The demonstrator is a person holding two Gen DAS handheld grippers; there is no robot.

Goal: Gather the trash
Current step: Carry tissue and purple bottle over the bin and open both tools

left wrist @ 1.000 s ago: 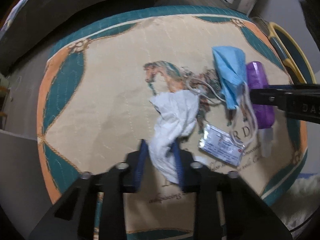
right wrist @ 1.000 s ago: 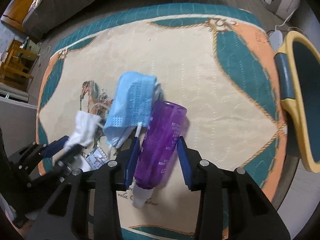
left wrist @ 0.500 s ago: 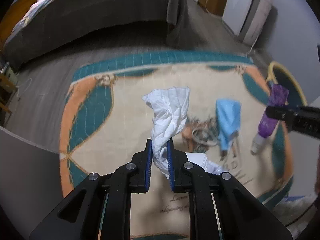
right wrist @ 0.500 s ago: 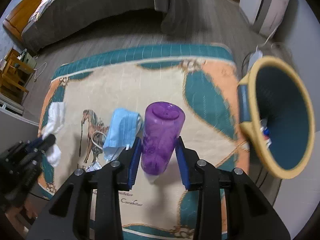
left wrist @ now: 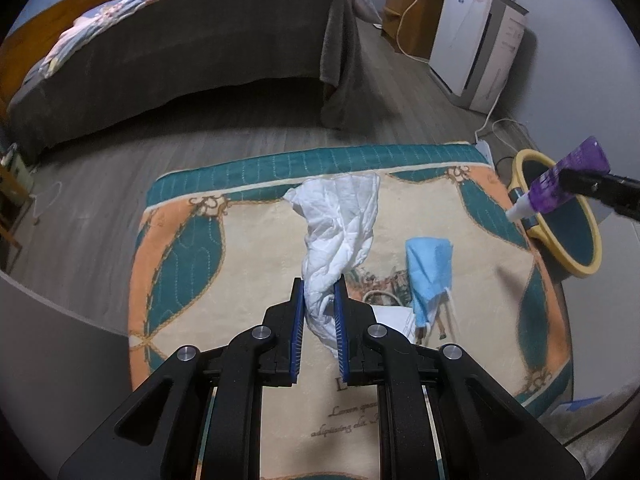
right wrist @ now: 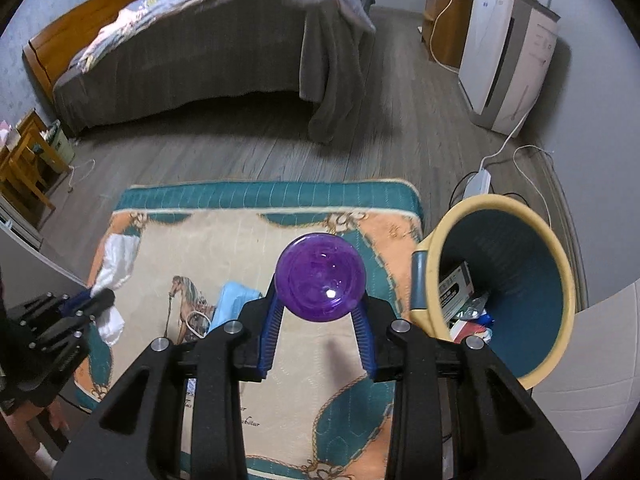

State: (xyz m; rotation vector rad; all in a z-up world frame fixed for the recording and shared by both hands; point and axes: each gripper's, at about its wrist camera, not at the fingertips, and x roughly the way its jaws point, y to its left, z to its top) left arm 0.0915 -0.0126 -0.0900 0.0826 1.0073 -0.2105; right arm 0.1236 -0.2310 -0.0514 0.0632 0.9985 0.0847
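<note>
The left gripper [left wrist: 319, 312] pinched the white tissue [left wrist: 340, 228] above the rug [left wrist: 256, 264]; only the right wrist view showed trash inside the bin [right wrist: 436, 240] beside the right gripper [right wrist: 320, 312], clamped on the purple bottle [right wrist: 320, 278]

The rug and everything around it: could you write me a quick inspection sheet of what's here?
Surface: patterned rug with a horse picture, on a grey wood floor.
Job's things: white tissue and purple bottle are lifted; blue face mask and a white packet lie on the rug; bin beside the rug holds some trash.
Clutter: nothing seen beyond that.
Grippers: left gripper is clamped on the tissue; right gripper grips the bottle, jaws closing.
Cables: white cords and a power strip on the floor by the bin.
Surroundings: bed, white appliance, wooden cabinet.
</note>
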